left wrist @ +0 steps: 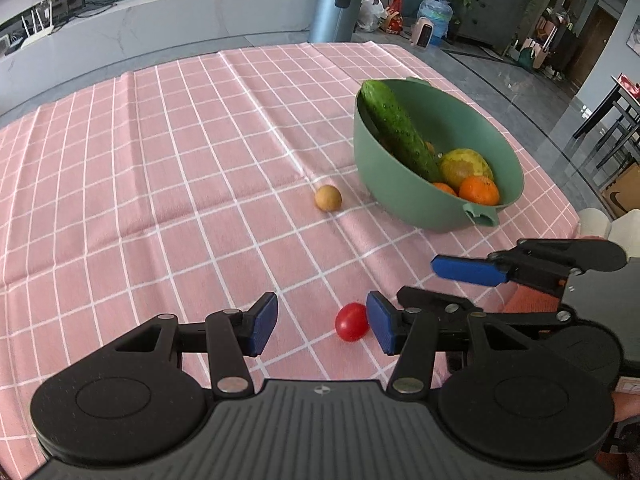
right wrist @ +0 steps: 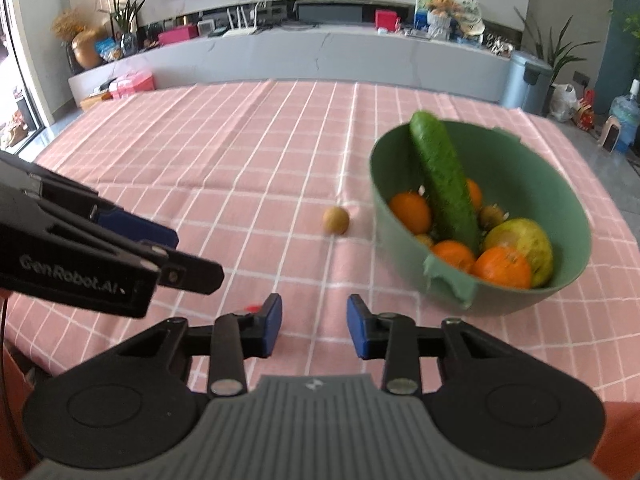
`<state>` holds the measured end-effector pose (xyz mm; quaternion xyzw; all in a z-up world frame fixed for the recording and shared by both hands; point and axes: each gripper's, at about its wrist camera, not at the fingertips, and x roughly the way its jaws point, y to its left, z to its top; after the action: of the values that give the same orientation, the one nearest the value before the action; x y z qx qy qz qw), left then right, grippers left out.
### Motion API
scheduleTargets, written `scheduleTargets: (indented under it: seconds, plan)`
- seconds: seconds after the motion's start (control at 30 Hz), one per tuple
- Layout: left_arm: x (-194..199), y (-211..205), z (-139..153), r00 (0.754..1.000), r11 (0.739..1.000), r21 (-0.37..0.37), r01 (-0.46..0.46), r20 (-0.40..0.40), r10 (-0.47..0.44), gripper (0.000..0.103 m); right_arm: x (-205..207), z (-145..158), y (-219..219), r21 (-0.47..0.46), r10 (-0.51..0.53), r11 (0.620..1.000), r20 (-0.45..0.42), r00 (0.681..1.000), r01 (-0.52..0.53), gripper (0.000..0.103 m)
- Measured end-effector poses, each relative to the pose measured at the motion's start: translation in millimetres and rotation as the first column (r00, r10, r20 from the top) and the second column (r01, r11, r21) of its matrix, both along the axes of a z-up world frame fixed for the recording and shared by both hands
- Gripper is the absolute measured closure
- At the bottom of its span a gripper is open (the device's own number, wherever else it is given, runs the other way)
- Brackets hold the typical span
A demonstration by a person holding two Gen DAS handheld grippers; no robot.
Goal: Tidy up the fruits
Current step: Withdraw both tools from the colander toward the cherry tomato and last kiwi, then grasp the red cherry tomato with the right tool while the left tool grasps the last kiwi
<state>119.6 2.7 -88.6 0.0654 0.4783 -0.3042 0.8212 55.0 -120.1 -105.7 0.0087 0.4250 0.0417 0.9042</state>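
Note:
A green bowl stands on the pink checked cloth and holds a cucumber, a mango and oranges. It also shows in the right wrist view. A small tan round fruit lies left of the bowl. A red cherry tomato lies between my left gripper's fingers, against the right pad. My left gripper is open. My right gripper is open and empty; only a red sliver of the tomato shows behind its left finger.
The right gripper's fingers reach in from the right, close to the left gripper. The left gripper shows at the left of the right wrist view. The table's right edge lies just past the bowl. A counter and bin stand beyond the table.

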Motion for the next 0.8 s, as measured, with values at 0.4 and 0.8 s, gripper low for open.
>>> scheduleTargets:
  seconds: [0.4, 0.8]
  plan:
    - [5, 12, -10, 0.999, 1.000, 0.013, -0.022, -0.033, 0.023, 0.042, 10, -25, 13, 0.049, 0.052, 0.998, -0.075, 0.996, -0.049, 0.072]
    - [13, 16, -18, 0.998, 0.999, 0.030, -0.034, -0.054, 0.036, 0.042, 31, -41, 23, 0.104, 0.078, 0.992, -0.107, 0.991, -0.067, 0.077]
